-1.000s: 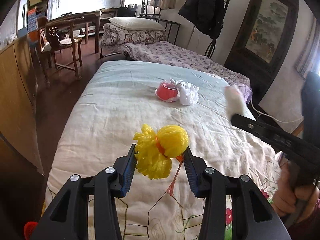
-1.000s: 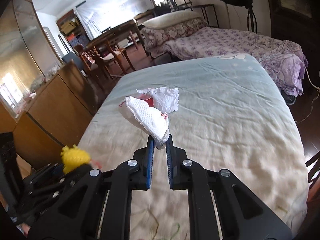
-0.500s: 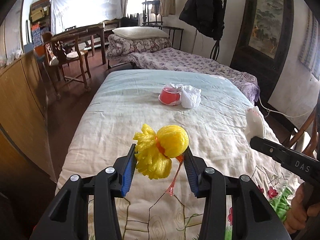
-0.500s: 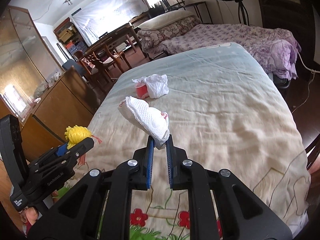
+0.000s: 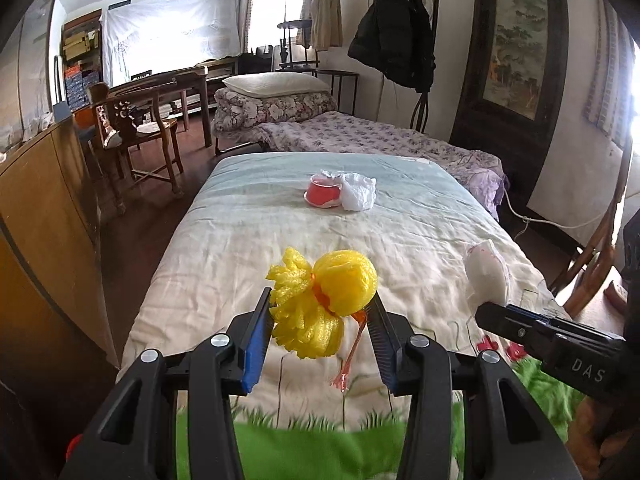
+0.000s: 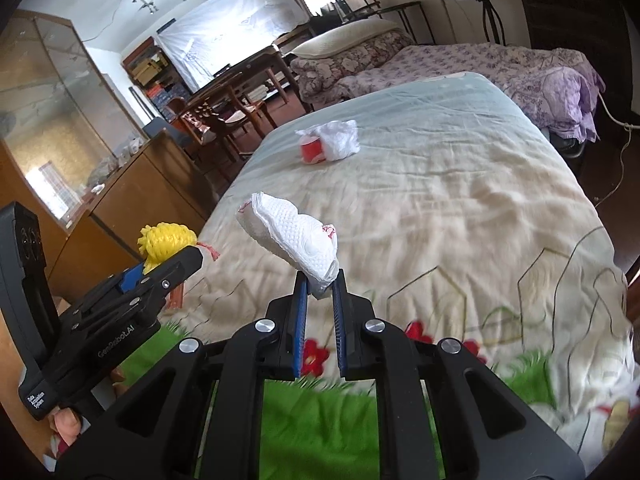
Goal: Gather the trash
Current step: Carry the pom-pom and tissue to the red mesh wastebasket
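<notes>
Both grippers have withdrawn toward the bed's foot. Left gripper (image 5: 322,312) stays clamped on the yellow foam net (image 5: 324,300); right gripper (image 6: 320,286) pinches the white tissue wad (image 6: 296,236). Farther up the bedspread (image 6: 460,184), 1 red cup (image 5: 322,195) touches crumpled white plastic (image 5: 358,196).

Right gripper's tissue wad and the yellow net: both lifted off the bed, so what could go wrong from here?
The right gripper pinches only the lower tip of the white tissue wad, so it might slip out. The yellow foam net bulges above the left gripper and could pop free. The red cup and white bag remain on the bed.
</notes>
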